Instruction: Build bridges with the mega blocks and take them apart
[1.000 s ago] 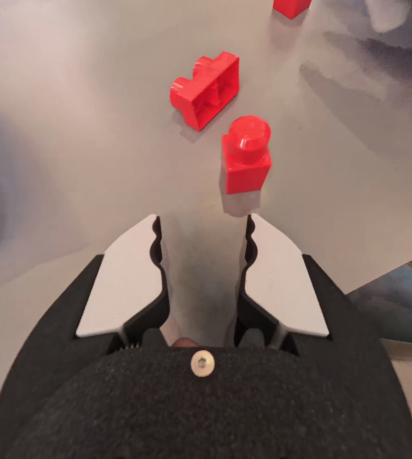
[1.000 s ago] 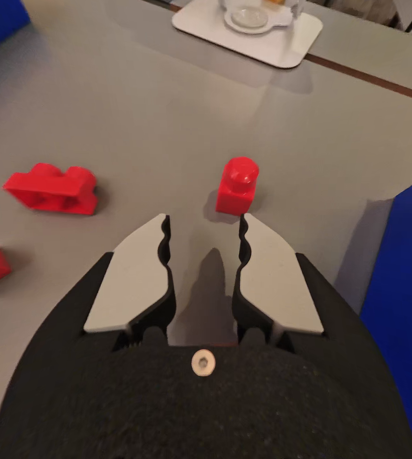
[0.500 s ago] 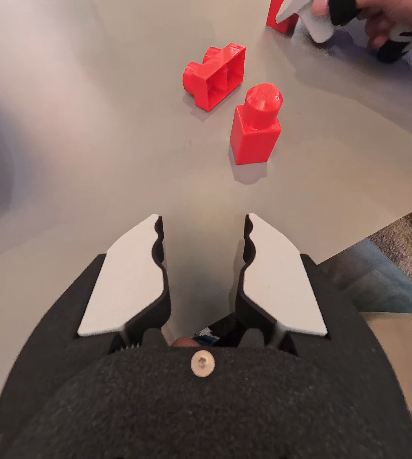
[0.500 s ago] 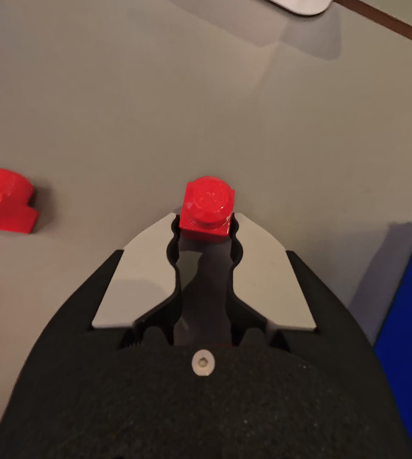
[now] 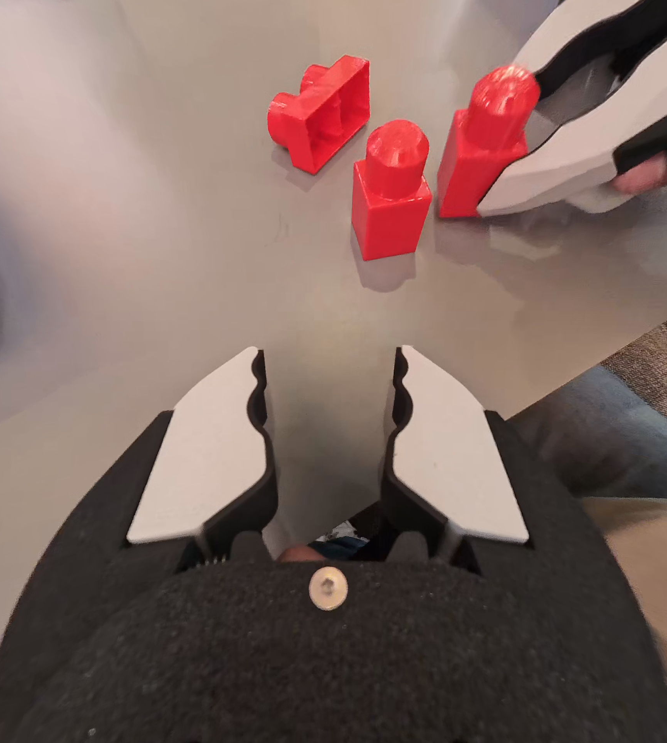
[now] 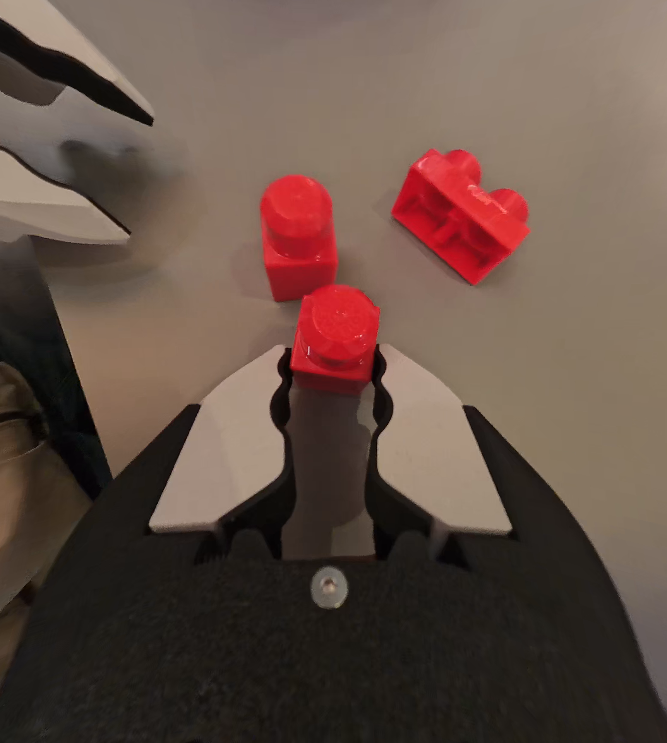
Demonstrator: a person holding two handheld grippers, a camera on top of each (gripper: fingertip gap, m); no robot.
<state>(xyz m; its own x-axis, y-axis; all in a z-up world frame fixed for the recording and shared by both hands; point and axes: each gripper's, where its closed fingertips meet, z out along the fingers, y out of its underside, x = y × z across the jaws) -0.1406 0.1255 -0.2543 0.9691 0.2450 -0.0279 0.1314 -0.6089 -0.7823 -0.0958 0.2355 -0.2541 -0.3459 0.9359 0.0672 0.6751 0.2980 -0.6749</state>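
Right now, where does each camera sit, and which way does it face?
Left wrist view: rides the open left tool, facing the grey table; a hand shows.
Right wrist view: rides the right tool gripping a single-stud block, looking down.
Shared: that block, the standing single-stud block, the tipped two-stud block.

2 single-stud red blocks (image 5: 390,197) (image 5: 480,152), 1 double-stud red block (image 5: 321,116)

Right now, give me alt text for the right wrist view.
The right gripper is shut on a small red block. A second small block stands just beyond, a two-stud block lies on its side, and the left gripper shows top left.
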